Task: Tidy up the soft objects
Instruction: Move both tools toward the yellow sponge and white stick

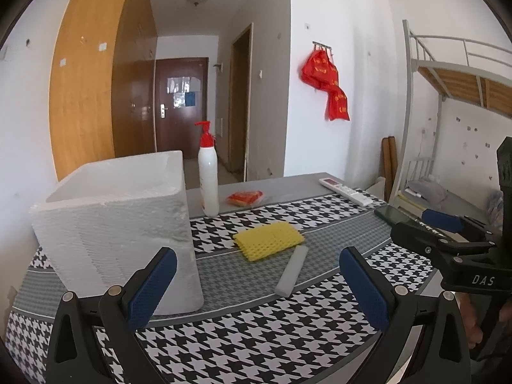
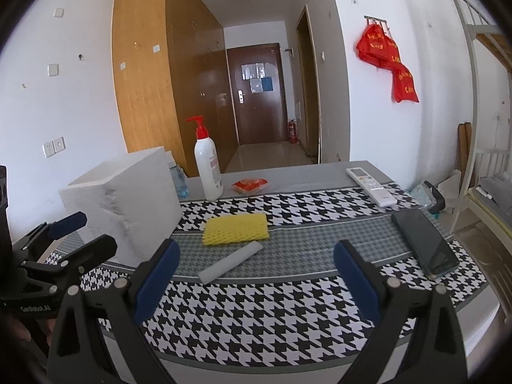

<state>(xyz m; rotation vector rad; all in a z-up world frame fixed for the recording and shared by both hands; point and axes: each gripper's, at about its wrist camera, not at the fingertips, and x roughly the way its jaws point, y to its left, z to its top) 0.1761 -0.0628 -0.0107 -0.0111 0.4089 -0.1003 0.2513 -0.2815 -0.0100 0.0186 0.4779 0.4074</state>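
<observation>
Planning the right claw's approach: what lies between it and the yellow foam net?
Only the grey foam stick, lying slantwise on the houndstooth cloth, sits between the right claw and the yellow foam net; the right wrist view shows it.

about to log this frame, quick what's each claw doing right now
Left claw: open, holding nothing, above the houndstooth tablecloth.
Right claw: open, holding nothing, facing the grey foam stick.

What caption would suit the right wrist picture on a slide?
Open right gripper poised above a houndstooth table, facing a grey foam strip, yellow foam net and white foam box.
</observation>
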